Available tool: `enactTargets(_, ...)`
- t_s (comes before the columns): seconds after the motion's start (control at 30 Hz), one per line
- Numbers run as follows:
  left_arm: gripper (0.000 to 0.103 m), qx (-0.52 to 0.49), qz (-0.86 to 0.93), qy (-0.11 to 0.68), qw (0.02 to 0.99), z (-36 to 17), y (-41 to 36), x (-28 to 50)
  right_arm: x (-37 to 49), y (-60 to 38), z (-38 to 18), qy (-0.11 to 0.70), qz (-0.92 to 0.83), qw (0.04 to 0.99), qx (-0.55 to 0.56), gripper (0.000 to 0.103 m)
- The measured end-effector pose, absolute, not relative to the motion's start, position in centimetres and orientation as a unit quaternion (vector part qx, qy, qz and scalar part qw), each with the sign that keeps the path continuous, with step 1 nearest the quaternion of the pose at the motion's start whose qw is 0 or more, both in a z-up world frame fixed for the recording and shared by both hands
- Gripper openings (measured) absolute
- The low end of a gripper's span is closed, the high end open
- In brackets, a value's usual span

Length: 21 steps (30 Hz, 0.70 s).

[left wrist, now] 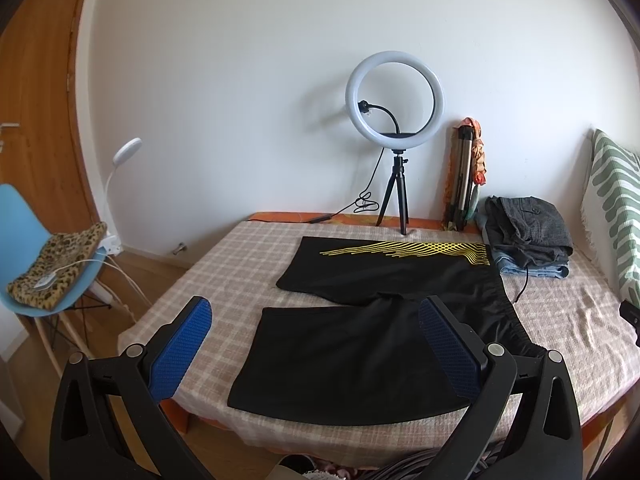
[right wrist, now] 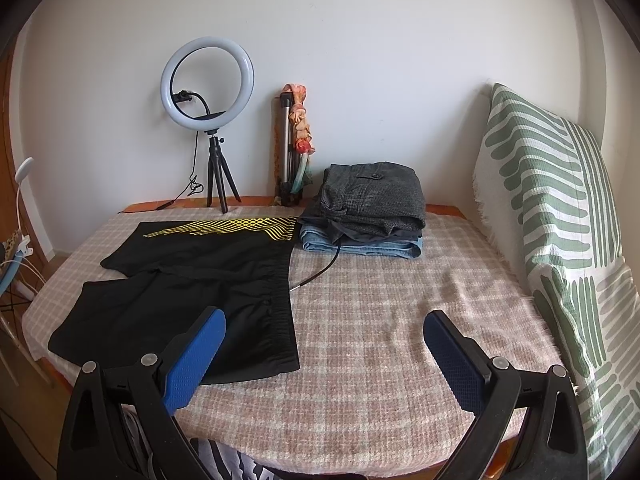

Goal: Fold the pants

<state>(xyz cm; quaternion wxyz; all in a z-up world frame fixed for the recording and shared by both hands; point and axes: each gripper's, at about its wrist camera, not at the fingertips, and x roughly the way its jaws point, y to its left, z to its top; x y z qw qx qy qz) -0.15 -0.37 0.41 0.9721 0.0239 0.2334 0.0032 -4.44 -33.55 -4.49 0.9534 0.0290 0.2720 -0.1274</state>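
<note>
Black shorts (left wrist: 384, 320) with a yellow pattern lie spread flat on a checked blanket (right wrist: 380, 340). The left gripper (left wrist: 316, 328) and right gripper (right wrist: 324, 340) hover above, jaws spread wide, holding nothing.

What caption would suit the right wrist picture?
Open right gripper above a checked blanket, black shorts spread flat, folded clothes behind.

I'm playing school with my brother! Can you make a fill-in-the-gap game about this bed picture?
1. The black shorts have wavy lines in the colour ____.
2. Both pairs of tongs, left tongs and right tongs, are ____ and hold nothing.
3. In the folded pile, the blue jeans lie at the ____.
4. The ring light stands on a black ____.

Missing words: yellow; open; bottom; tripod
</note>
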Motion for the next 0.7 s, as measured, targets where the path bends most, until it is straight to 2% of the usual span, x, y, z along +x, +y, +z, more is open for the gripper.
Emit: enactTargets(0.7, 0.103, 0.024, 0.005, 0.236, 0.971, -0.01, -0.58, 0.07, -4.44, -33.69, -5.03, 0.273, -0.123, 0.954, 0.027, 0.100)
